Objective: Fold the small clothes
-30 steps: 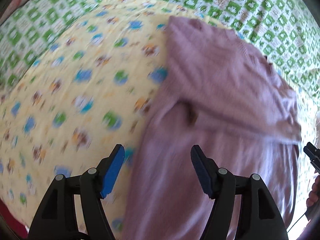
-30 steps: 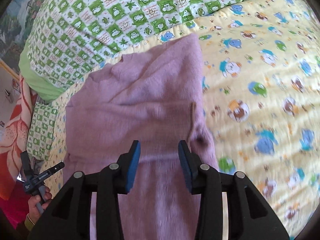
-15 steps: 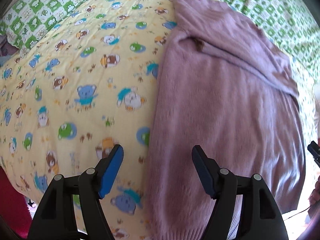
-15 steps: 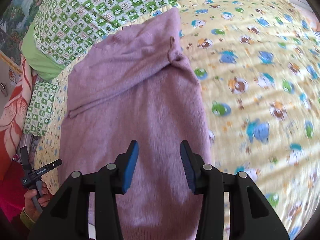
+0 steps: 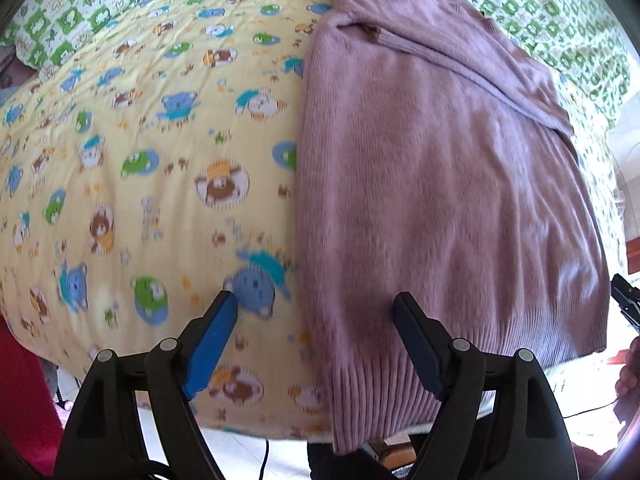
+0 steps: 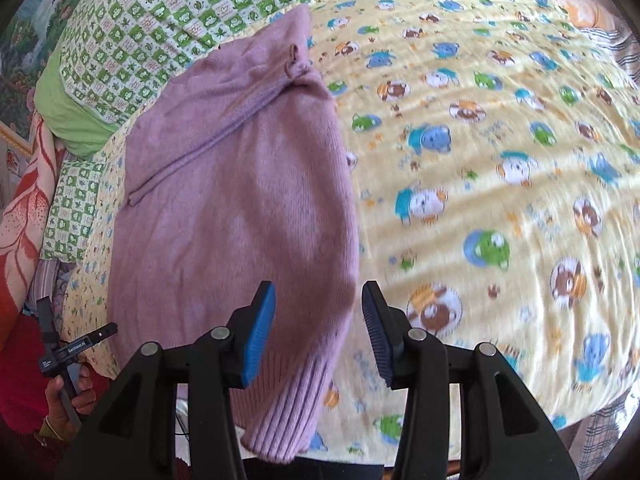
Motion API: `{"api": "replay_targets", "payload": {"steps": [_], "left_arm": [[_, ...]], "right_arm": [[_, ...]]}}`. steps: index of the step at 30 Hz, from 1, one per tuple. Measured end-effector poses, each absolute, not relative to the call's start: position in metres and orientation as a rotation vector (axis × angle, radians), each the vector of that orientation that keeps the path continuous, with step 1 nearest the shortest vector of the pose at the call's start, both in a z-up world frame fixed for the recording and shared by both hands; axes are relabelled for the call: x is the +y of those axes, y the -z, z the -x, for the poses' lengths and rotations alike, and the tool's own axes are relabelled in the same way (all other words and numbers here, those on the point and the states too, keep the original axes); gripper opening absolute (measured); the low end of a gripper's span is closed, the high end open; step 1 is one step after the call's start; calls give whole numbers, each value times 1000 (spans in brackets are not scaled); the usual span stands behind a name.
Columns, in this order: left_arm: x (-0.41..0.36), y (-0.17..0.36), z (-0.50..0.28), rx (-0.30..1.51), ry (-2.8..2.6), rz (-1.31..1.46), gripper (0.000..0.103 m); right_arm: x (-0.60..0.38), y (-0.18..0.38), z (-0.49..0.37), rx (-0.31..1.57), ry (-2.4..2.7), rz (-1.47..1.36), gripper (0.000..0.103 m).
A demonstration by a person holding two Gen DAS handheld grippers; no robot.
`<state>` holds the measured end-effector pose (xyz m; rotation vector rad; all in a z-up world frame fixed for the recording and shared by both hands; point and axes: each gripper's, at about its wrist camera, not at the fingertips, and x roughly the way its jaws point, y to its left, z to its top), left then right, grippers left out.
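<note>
Left gripper (image 5: 316, 308) hangs over the near edge of the bed, jaws spread wide and just been opening further, nothing pinched between them. One blue pad (image 5: 212, 340) sits over the yellow blanket (image 5: 160, 168), the other over the purple sweater (image 5: 440, 184), so the sweater's long side edge runs right up through the gap. One sweater, folded narrow, stretching away ahead of the fingers, its ribbed hem (image 5: 384, 392) drooping over the bed edge just below the tips.

Right gripper (image 6: 319, 316) next: jaws parted about halfway, nothing clamped. Its two pads straddle the sweater's (image 6: 236, 208) opposite side edge, one pad over knit, one over blanket (image 6: 500, 168). The ribbed hem (image 6: 288, 408) hangs just beneath the left pad.

Count them up: one sweater, one yellow animal-print blanket, two grippers. One sleeve lies folded slantwise across the far end of the sweater, well ahead of both sets of fingers. Beyond that, a green checked cover (image 6: 180, 4). Off to the right gripper's left, low down, a hand (image 6: 66, 392) grips the other tool's handle.
</note>
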<state>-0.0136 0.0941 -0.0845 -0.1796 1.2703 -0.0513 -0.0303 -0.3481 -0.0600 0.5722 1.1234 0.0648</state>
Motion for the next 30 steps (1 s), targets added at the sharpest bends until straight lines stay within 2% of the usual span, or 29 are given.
{"api": "replay_targets", "payload": {"steps": [14,18,20,23,25,26,27,28,30], "left_arm": [[85,101,49,1294,97,169,84],[78,101,51,1289,130,210,81],[70,102,48,1283,135,211,77],[64,100,46,1268,139,179,54],[61,98,44,1261,160,162,22],[60,98,43,1260,177,169,14],[59,97,42,1260,192,176,11],[57,95,43,1253,192,165,9],[54,94,45,1239,195,139,8]], "right_arm": [[-333,80,53,1153,-124,-621,47],[-331,82,57,1141,-133,-642,47],[-329,83,57,1133,-139,-655,47],[-328,87,56,1125,-150,-683,47],[-328,90,56,1116,-158,-703,47],[-329,90,56,1110,-162,-709,43],[-330,90,58,1107,-163,-708,23],[-333,91,61,1116,-159,-704,9],[-341,90,70,1102,-161,-718,7]]}}
